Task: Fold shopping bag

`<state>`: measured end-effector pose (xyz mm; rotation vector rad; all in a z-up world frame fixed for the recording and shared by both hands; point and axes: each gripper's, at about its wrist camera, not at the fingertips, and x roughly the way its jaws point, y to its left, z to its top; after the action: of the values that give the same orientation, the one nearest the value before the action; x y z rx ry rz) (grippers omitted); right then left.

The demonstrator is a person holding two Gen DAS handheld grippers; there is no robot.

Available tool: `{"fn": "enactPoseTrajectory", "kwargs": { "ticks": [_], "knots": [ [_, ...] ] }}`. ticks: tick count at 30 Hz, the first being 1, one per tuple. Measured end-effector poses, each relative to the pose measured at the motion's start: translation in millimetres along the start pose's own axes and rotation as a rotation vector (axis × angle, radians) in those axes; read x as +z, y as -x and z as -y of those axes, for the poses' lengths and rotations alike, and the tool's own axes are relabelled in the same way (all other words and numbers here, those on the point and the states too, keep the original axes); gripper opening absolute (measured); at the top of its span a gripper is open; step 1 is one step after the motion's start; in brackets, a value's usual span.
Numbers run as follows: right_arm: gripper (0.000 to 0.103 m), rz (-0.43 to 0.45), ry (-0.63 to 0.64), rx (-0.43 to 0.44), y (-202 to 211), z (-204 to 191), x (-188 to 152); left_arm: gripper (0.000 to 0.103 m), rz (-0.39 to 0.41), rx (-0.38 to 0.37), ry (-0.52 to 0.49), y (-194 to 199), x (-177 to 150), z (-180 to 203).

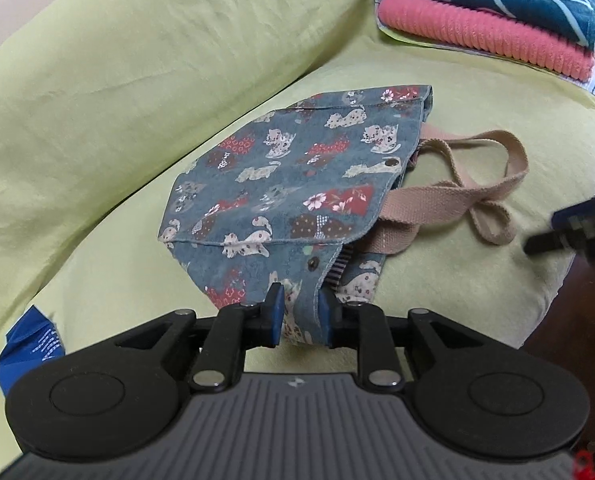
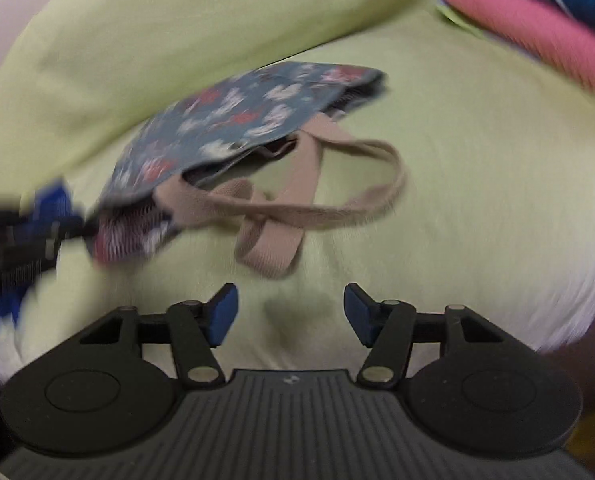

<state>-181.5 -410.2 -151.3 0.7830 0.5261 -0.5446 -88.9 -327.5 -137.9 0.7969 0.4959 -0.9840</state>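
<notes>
Shopping bag part-folded on the green cushion, handles still loose

The cat-print shopping bag point(image 1: 281, 184) lies on the green sofa cushion point(image 1: 477, 272), its side flaps already turned in over the middle, so a first fold looks done. The left hand-held gripper point(image 1: 300, 314) has the bag's near corner between its narrowly parted pads, though whether they press on it is unclear. The right hand-held gripper point(image 2: 290, 314) is spread with nothing in it, near the beige webbing handles point(image 2: 297, 204) that trail loose to the right. Left to do, by my reading: tuck the handles and fold the bag down. Folded towels point(image 1: 493, 20) sit far right.
</notes>
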Motion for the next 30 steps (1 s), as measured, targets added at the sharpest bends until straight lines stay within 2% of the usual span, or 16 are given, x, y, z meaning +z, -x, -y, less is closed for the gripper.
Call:
{"fn": "enactPoseTrajectory", "kwargs": {
  "ticks": [3, 5, 6, 7, 11, 14, 17, 18, 19, 20, 22, 25, 26, 27, 28, 30],
  "knots": [
    [0.050, 0.018, -0.136, 0.032, -16, 7, 12, 0.028, -0.005, 0.004, 0.013, 5, -3, 0],
    [0.017, 0.001, -0.102, 0.000, -26, -2, 18, 0.028, -0.007, 0.008, 0.020, 8, -4, 0],
    [0.015, -0.015, -0.049, -0.047, -27, -8, 20, 0.028, -0.009, 0.010, 0.023, 9, -5, -1],
    [0.000, -0.019, 0.016, -0.104, -24, -15, 22, 0.028, -0.009, 0.011, 0.025, 11, -6, 0],
    [0.000, 0.014, 0.216, -0.320, 4, -23, 26, 0.028, -0.011, 0.007, 0.020, 15, -13, 2],
    [0.005, -0.076, 0.210, -0.408, 8, 2, 22, 0.028, -0.028, -0.006, 0.004, 15, -18, 7],
    [0.010, -0.090, 0.059, -0.322, 21, 27, 16, 0.028, -0.037, -0.008, -0.024, 17, -22, 13],
    [0.011, -0.067, -0.002, -0.253, 28, 32, 17, 0.032, -0.033, -0.008, -0.030, 18, -23, 13],
    [0.017, -0.027, -0.073, -0.178, 33, 35, 19, 0.036, -0.029, -0.008, -0.032, 20, -24, 13],
    [0.027, 0.016, -0.146, -0.104, 38, 37, 22, 0.041, -0.025, -0.004, -0.034, 21, -24, 13],
    [0.043, 0.081, -0.239, -0.046, 35, 40, 32, 0.041, -0.021, 0.009, -0.035, 24, -24, 12],
    [0.044, 0.080, -0.305, -0.079, 8, 44, 48, 0.041, -0.010, 0.016, -0.029, 28, -23, 10],
    [0.033, 0.057, -0.303, -0.093, -3, 44, 52, 0.041, -0.007, 0.020, -0.030, 30, -24, 9],
    [0.016, 0.020, -0.260, -0.136, -11, 41, 55, 0.041, -0.007, 0.027, -0.031, 30, -25, 9],
    [0.010, -0.003, -0.199, -0.193, -15, 35, 55, 0.041, -0.010, 0.033, -0.032, 31, -26, 7],
    [0.015, -0.028, -0.073, -0.264, -12, 25, 52, 0.041, -0.017, 0.049, -0.033, 31, -31, 3]
  ]
}}
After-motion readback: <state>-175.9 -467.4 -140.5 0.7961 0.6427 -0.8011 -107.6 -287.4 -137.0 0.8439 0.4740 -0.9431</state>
